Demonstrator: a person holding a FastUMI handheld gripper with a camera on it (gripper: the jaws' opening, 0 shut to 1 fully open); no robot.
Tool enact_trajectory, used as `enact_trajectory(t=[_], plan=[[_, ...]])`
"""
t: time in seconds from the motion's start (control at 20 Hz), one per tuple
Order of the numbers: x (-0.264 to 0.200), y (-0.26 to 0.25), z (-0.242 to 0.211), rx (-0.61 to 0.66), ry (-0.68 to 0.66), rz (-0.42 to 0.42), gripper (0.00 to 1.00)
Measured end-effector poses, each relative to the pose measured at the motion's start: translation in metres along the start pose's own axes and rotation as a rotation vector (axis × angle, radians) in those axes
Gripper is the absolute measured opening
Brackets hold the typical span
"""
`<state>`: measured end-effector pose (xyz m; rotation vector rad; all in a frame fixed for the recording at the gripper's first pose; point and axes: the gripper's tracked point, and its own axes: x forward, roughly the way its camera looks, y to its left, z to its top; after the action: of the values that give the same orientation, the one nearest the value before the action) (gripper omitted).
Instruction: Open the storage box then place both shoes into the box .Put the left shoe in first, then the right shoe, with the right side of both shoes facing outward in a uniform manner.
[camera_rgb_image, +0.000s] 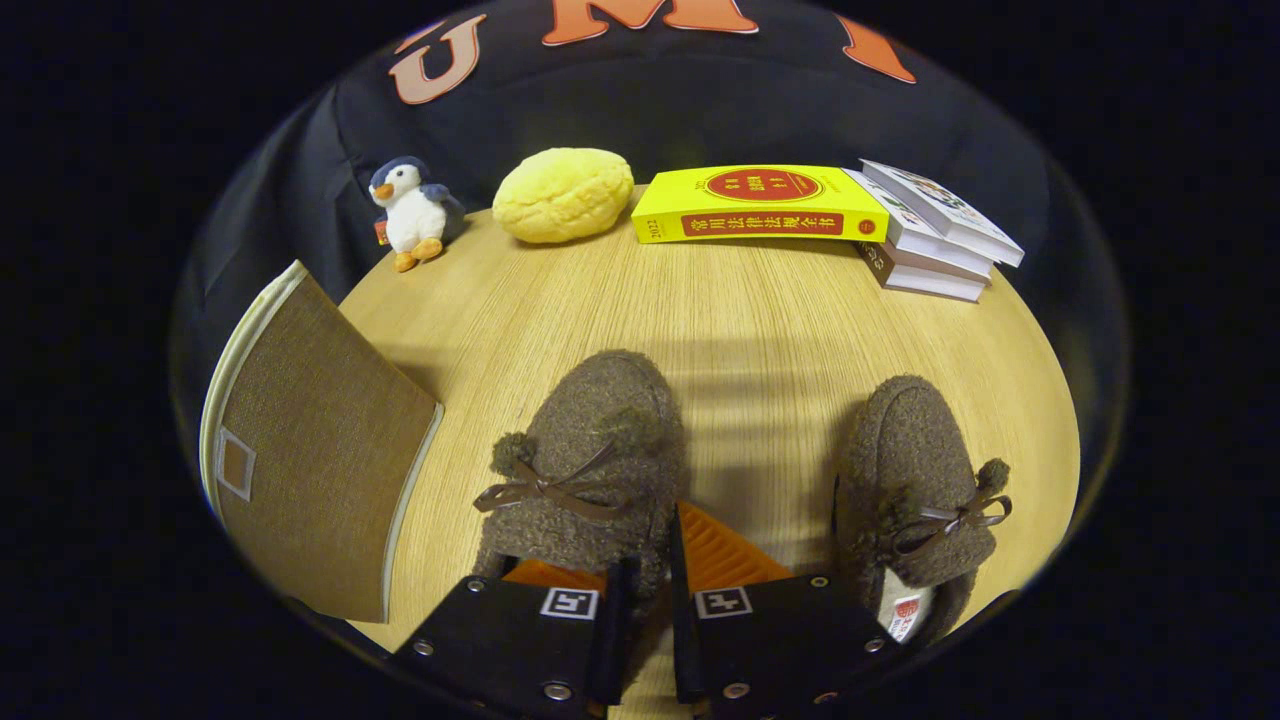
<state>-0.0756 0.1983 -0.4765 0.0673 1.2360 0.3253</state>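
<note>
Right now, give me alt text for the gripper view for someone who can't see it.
The claw grips the side wall of the left of two fuzzy brown shoes on a wooden table, the other shoe alongside. A tan box flap stands left; a penguin toy, bun and books lie beyond.

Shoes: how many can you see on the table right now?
2. One shoe lies just ahead of the gripper, whose jaws are nearly closed on its heel edge. The other shoe sits to its right, apart from the fingers. None in the box.
</note>
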Motion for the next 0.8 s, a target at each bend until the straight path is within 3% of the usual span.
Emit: enact_trajectory(t=[0.15, 0.5, 0.8], plan=[[-0.018, 0.004, 0.007, 0.058, 0.015, -0.003, 0.06], [-0.103, 0.053, 0.068, 0.115, -0.064, 0.066, 0.05], [-0.168, 0.131, 0.113, 0.078, -0.138, 0.144, 0.05]])
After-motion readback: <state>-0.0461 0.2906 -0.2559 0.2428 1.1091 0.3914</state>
